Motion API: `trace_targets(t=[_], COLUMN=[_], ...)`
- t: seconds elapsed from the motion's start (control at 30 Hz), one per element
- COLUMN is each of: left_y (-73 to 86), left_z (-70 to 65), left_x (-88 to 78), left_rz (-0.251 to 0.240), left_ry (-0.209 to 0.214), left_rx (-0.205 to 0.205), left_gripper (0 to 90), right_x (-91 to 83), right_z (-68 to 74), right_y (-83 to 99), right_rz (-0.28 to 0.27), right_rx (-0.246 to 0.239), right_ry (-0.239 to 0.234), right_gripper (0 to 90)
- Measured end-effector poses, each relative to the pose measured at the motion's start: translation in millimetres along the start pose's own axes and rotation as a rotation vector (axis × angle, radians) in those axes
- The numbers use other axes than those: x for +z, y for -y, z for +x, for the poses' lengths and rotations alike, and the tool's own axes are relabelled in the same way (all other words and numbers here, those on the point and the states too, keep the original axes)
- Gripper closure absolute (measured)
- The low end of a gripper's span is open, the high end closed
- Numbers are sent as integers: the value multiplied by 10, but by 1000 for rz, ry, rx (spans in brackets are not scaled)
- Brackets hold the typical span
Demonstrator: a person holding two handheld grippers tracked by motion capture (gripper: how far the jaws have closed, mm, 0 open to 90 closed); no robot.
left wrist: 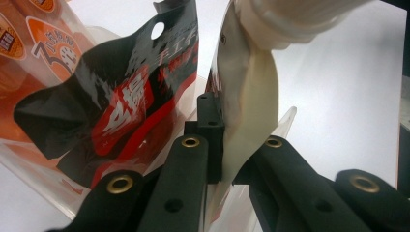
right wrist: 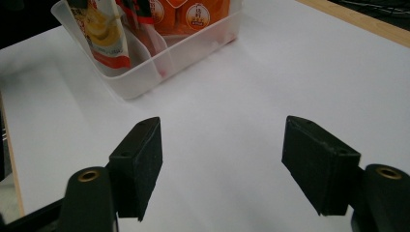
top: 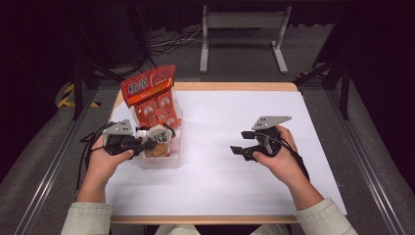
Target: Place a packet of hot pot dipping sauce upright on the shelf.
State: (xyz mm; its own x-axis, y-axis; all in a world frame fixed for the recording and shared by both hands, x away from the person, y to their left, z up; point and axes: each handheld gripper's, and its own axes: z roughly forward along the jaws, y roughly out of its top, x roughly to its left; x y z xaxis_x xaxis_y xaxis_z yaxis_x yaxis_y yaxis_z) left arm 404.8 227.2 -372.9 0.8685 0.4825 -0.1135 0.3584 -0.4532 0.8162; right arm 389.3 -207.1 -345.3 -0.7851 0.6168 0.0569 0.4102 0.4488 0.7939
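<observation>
The left tool (left wrist: 220,140) is clenched on a white spouted pouch (left wrist: 251,101) over the clear bin (top: 161,161), while the right tool (right wrist: 222,164) hangs released above the worktop (top: 235,147).

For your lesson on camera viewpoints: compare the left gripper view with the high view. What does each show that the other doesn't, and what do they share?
Left gripper view alone: the pads of the left tool pinching the spouted pouch edge. High view alone: the open right tool, both hands, the whole white table. Shared: the pouch, the clear bin, the orange snack bag.
</observation>
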Motion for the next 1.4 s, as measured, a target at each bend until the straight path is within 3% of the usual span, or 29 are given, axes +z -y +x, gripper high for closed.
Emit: trace_targets(t=[0.57, 1.0, 1.17, 1.4], left_y=[123, 205, 213, 197], left_z=[45, 78, 70, 12], left_x=[5, -63, -120, -233], left_rz=[25, 31, -14, -75], left_ry=[7, -21, -38, -117], left_rx=[-25, -68, -88, -114], left_gripper=[860, 819, 689, 263], right_x=[15, -23, -38, -72], right_z=[-12, -31, -40, -50], right_y=[30, 63, 68, 71], right_rz=[4, -4, -6, -17], right_rx=[7, 15, 16, 5], right_ry=[-11, -3, 5, 16], right_gripper=[315, 302, 299, 285])
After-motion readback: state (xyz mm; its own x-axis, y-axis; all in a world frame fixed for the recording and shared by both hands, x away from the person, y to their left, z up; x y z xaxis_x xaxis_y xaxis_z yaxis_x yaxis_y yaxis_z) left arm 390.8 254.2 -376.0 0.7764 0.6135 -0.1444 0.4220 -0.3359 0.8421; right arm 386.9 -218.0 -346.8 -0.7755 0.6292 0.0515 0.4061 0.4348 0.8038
